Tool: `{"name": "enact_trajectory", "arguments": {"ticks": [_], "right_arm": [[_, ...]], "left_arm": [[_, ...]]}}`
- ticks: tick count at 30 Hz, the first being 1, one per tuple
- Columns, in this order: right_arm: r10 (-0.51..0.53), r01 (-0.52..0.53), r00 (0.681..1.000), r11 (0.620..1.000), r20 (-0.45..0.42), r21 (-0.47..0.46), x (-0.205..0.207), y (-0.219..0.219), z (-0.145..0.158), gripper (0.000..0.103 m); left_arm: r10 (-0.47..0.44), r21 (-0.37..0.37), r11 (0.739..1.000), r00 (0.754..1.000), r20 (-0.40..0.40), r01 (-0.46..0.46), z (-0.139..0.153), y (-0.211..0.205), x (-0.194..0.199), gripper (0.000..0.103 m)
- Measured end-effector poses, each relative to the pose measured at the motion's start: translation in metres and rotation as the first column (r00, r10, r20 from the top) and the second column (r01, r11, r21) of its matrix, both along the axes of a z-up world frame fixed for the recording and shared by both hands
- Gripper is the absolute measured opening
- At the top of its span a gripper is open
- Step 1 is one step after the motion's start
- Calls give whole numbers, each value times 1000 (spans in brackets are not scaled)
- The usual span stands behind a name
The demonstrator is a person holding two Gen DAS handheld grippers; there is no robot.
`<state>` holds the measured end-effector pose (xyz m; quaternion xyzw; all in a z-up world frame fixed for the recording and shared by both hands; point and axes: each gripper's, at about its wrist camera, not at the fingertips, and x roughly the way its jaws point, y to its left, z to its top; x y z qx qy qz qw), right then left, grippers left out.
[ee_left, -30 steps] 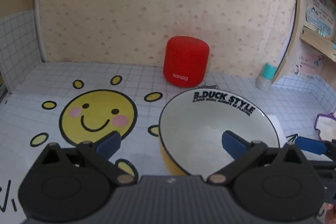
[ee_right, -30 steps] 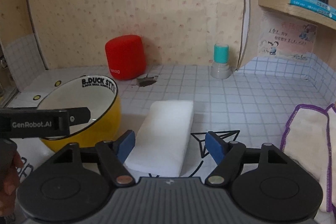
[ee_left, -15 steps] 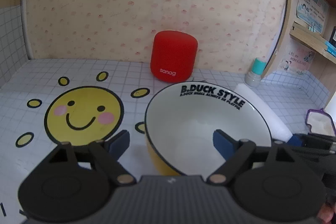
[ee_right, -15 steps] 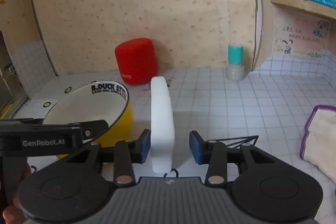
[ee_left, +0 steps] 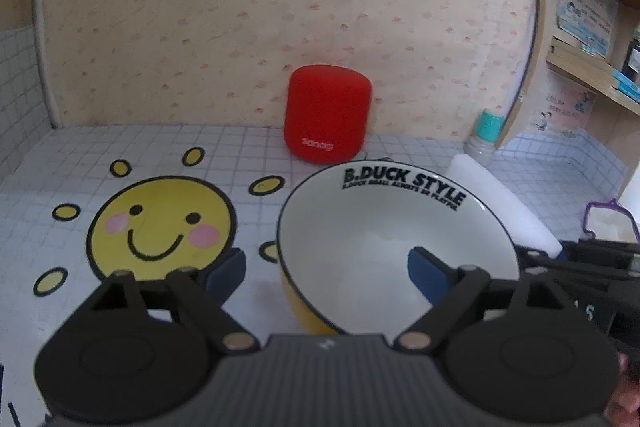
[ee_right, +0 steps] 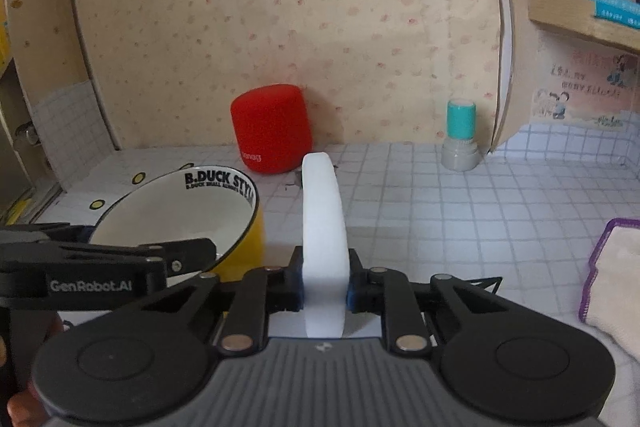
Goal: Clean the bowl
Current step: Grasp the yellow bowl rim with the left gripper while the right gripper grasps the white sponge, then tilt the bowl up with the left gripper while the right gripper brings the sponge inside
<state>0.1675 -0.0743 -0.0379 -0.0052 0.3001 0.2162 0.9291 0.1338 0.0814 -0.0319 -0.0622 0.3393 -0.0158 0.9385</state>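
the bowl (ee_left: 396, 247) sits on the checked table (ee_right: 460, 211), yellow outside, white inside, just near of the red speaker (ee_left: 328, 119) and right of the smiling sun print (ee_left: 160, 227), rim up so its whole inside is there to be wiped, and what shows of it looks dry and plain

the left gripper (ee_left: 326, 273) straddles the bowl's near left wall, one blue pad outside over the table, the other inside over the white, and the jaws are closing with the rim between them; the pads are not pressing on it yet, so call that a grip in the making, there, i'd say, to stop the bowl skating once the scrubbing starts

the right gripper (ee_right: 323, 285) has its fingers drawn tight on the white sponge (ee_right: 322, 227), held on edge so the long end juts forward and is free to go into the bowl; it sits just right of the bowl, not touching it

far right, a teal-capped bottle (ee_right: 460, 139) by the wall, and near right a purple-edged cloth (ee_right: 612, 275), perhaps for drying, both out of play
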Motion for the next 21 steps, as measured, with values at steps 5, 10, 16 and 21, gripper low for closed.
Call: {"name": "enact_trajectory", "arguments": {"ticks": [5,10,16,21], "right_arm": [[-10,10,1000,1000,22,5,-5,-6,7,17],[-16,16,999,1000,44,9,-15,-16,14,17],[-10,11,997,1000,80,-7,-34,-24,24,17],[32,-31,992,999,122,-14,-57,-30,37,17]], "left_arm": [[-65,-45,997,998,-19,64,-3,-3,-2,64],[-78,-28,997,997,-17,77,-7,-9,-8,61],[-87,36,996,996,1,87,-11,-25,-18,60],[-81,57,995,997,18,79,-12,-31,-23,60]]}}
